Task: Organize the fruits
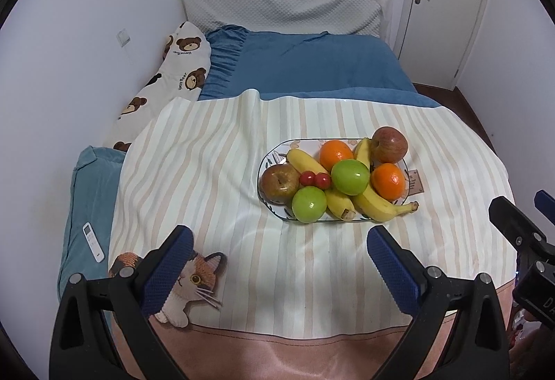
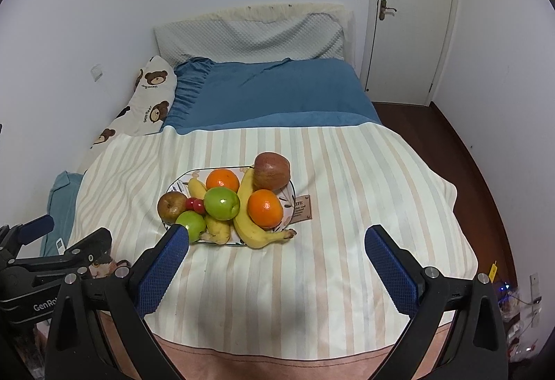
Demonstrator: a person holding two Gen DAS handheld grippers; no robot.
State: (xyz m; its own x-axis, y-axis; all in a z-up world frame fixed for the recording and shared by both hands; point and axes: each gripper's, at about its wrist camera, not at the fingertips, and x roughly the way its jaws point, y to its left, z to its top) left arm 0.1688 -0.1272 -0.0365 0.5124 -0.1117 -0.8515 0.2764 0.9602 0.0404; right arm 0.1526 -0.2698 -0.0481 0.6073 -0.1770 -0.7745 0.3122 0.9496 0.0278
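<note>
An oval patterned plate [image 1: 274, 153] [image 2: 173, 187] sits on the striped blanket on the bed. It holds two red apples [image 1: 389, 144] [image 1: 279, 183], two oranges [image 1: 335, 154] [image 1: 388, 180], two green apples [image 1: 349, 176] [image 1: 308, 205], bananas [image 1: 376, 203] and small red cherries [image 1: 315, 179]. The fruit also shows in the right wrist view, with the big red apple [image 2: 271, 171] and bananas [image 2: 249, 224]. My left gripper [image 1: 279, 246] is open and empty, near the plate's front. My right gripper [image 2: 277, 246] is open and empty, just in front of the plate.
The striped blanket [image 1: 215, 179] covers the near half of the bed, with a cat patch [image 1: 194, 279]. Blue bedding [image 1: 312, 64], a bear-print pillow [image 1: 180, 64] and a grey pillow [image 1: 281, 10] lie behind. A white remote [image 1: 93, 241] lies left. A door [image 2: 409, 16] stands right.
</note>
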